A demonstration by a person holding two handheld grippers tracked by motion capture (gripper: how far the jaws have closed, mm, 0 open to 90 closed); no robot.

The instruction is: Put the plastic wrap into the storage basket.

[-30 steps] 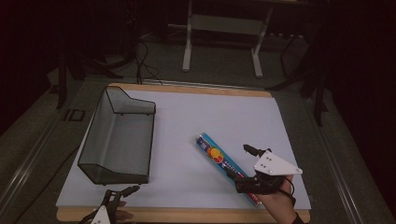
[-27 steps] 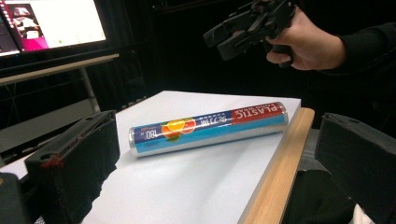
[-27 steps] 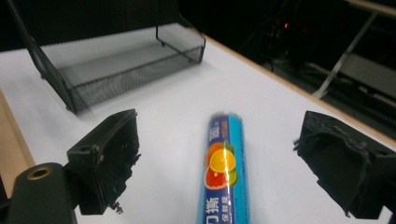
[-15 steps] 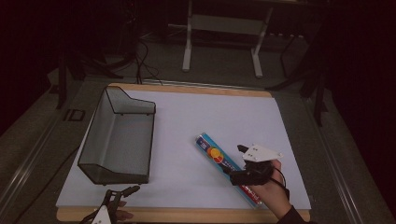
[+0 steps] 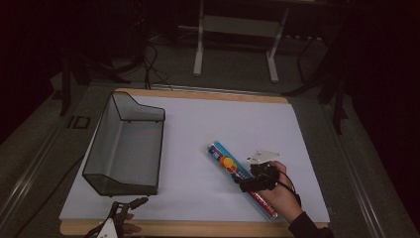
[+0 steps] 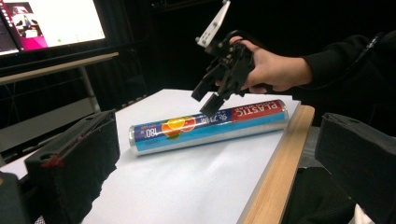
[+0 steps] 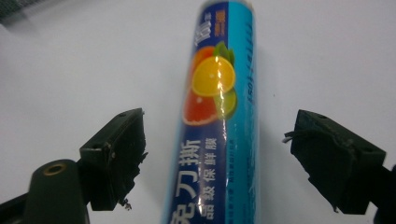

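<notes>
Plastic-wrap roll [image 5: 241, 180] lies flat on the white table sheet [image 5: 213, 124], toward the near right corner, running diagonally from mid-table down to the front edge. Label: blue with citrus print, red band toward the near end.

Left to right in the high view:
- Black wire-mesh basket [image 5: 126, 146] stands on the left part of the sheet, well apart from the roll.
- Left gripper [image 5: 130, 204] sits at the near left table edge, just in front of the basket. Jaws parted, nothing between them; in the left gripper view both jaws frame the roll from a distance.
- Right gripper [image 5: 246, 184] is over the roll's middle, held in the person's hand [image 5: 280, 194]. In the right gripper view [image 7: 215, 163] jaws are spread wide, one on each side of the roll, clear gap on both sides; not touching it.

Wooden table edge [image 5: 198, 229] shows beyond the sheet at the front.
</notes>
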